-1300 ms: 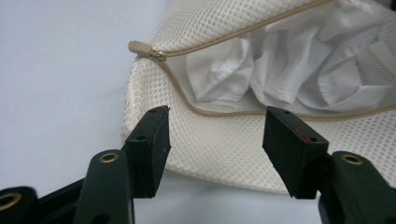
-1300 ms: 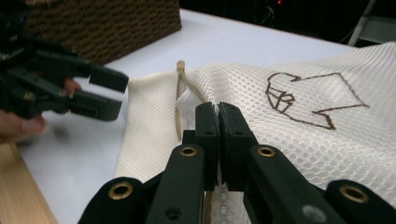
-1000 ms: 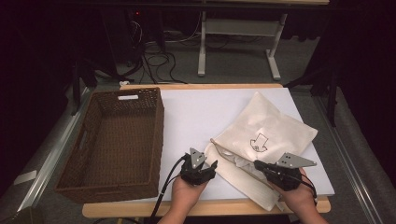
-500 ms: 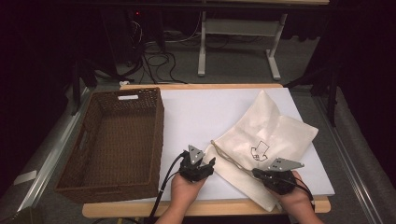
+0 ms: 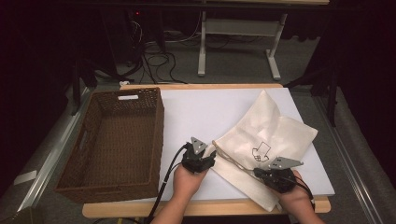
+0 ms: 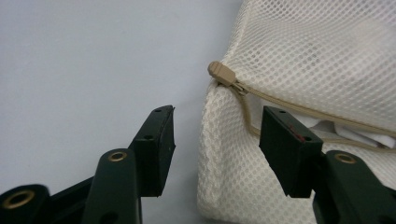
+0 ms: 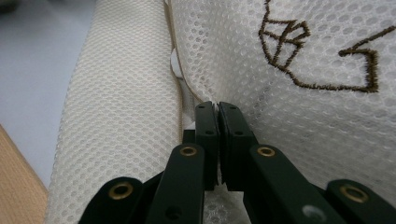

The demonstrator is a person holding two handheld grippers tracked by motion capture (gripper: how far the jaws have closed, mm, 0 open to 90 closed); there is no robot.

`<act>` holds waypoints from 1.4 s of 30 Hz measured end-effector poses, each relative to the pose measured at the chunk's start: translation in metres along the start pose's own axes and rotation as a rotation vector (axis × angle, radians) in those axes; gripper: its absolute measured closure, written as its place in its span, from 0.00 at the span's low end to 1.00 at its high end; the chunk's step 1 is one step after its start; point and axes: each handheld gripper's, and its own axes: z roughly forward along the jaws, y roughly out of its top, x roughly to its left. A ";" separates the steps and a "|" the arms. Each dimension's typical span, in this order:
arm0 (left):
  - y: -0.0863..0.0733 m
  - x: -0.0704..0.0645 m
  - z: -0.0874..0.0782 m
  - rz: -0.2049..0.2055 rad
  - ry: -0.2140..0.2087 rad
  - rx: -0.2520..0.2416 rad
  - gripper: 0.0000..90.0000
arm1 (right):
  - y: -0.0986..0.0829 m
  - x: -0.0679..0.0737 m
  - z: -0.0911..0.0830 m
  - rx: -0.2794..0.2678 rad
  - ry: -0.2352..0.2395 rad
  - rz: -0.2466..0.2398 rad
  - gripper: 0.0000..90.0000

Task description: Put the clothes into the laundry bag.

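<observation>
- The desk (image 5: 210, 112) is carrying a wicker basket (image 5: 114, 140) at its left, standing empty and well apart from the work; it is sitting just as it was a second ago.
- The mesh bag (image 5: 266, 135) is lying on the desk's right half, and over the last second it has been dragged and rumpled toward my side, its near edge now overhanging the desk front.
- I am holding the right gripper (image 7: 217, 116) on the bag's near edge, fingers pressed together on the mesh beside the zip seam; I judge this pinch is what pulled the bag round.
- I am keeping the left gripper (image 6: 215, 140) low at the bag's left corner, fingers wide apart and holding nothing, straddling the corner.
- The zip pull (image 6: 223, 73) is sitting just beyond those fingers, so I judge the zip comes next.
</observation>
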 end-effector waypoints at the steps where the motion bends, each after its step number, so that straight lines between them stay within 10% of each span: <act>1: 0.000 0.001 0.001 -0.003 -0.005 0.009 0.50 | 0.000 0.000 0.000 0.002 0.001 0.003 0.98; 15: 0.001 -0.002 0.012 0.012 -0.029 0.065 0.93 | -0.001 -0.008 0.001 0.012 -0.020 0.026 0.98; 31: -0.008 -0.011 -0.019 0.105 -0.056 0.062 0.95 | -0.002 -0.018 0.000 0.010 -0.042 0.056 0.98; 42: -0.016 -0.011 -0.025 0.089 -0.071 0.041 0.95 | 0.000 -0.020 0.001 0.009 -0.044 0.051 0.98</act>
